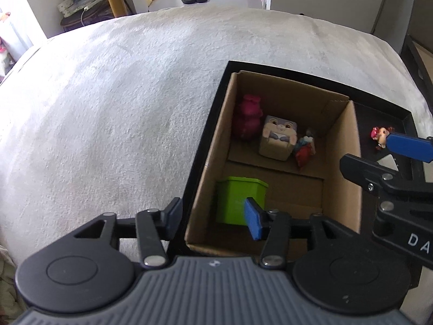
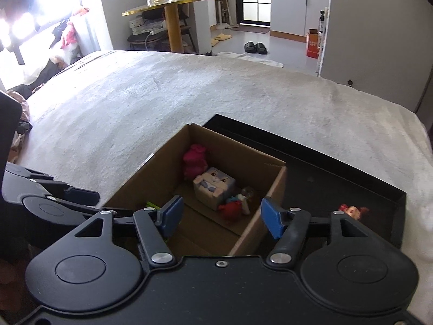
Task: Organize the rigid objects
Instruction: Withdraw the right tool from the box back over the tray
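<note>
An open cardboard box (image 1: 349,146) stands in the left part of a black tray (image 1: 384,113) on a bed. Inside it are a pink figure (image 1: 249,116), a cube toy with a rabbit face (image 1: 278,138), a small red and white figure (image 1: 304,150) and a green cube (image 1: 235,197). A little doll (image 1: 380,135) lies on the tray floor to the right of the box. My left gripper (image 1: 213,219) hangs open over the box's near left corner, above the green cube. My right gripper (image 2: 222,218) is open over the box's right wall, with nothing between its pads.
The pale bedspread (image 1: 121,108) spreads wide to the left and beyond the tray. A white card (image 1: 388,161) lies in the tray near the doll. Past the bed's far edge are a wooden table (image 2: 173,8), slippers (image 2: 255,47) and a kitchen counter.
</note>
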The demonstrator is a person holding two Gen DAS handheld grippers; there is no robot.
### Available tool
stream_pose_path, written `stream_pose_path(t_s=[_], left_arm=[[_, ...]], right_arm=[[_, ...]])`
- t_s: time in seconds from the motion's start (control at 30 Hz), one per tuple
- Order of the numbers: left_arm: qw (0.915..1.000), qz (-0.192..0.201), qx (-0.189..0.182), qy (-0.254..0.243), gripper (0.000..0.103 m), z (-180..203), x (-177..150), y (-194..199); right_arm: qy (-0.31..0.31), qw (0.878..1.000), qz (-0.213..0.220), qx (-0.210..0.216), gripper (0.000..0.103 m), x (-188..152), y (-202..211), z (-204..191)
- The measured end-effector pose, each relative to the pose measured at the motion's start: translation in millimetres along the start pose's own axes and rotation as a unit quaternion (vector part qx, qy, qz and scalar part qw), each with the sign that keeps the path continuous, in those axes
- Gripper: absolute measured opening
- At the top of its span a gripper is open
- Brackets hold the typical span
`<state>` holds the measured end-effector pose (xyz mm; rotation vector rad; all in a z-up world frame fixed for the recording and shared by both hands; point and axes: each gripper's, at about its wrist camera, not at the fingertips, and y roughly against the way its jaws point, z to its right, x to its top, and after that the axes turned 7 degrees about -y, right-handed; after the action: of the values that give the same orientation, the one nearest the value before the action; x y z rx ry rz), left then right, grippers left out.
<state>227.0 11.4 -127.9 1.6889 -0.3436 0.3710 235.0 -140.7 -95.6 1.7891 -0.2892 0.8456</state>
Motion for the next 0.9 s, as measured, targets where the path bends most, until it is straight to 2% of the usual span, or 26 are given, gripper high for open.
stream_pose_path(t_s=[0.3, 0.53, 0.67, 0.9], left_arm=[[0.9997, 0.006, 0.009, -0.023, 0.064, 20.7, -2.2, 13.4], [0.9991, 0.005, 0.015, -0.04, 0.076, 37.5, -3.7, 19.8], [0.9983, 0.008, 0.022, -0.054, 0.079, 49.9, -2.8, 23.7], [0.9968, 0.014, 0.028, -0.074, 0.081, 70.8, -0.8, 29.7]], right_arm=[[-0.022, 1.0, 0.014, -0.013, 0.071, -14.9, 15.6, 28.3], [-0.04, 0.999, 0.025, -0.02, 0.082, -27.2, 26.3, 47.8], [-0.048, 0.998, 0.027, -0.029, 0.086, -32.8, 28.8, 59.6], [-0.065, 0.997, 0.031, -0.039, 0.088, -44.3, 33.3, 81.3]])
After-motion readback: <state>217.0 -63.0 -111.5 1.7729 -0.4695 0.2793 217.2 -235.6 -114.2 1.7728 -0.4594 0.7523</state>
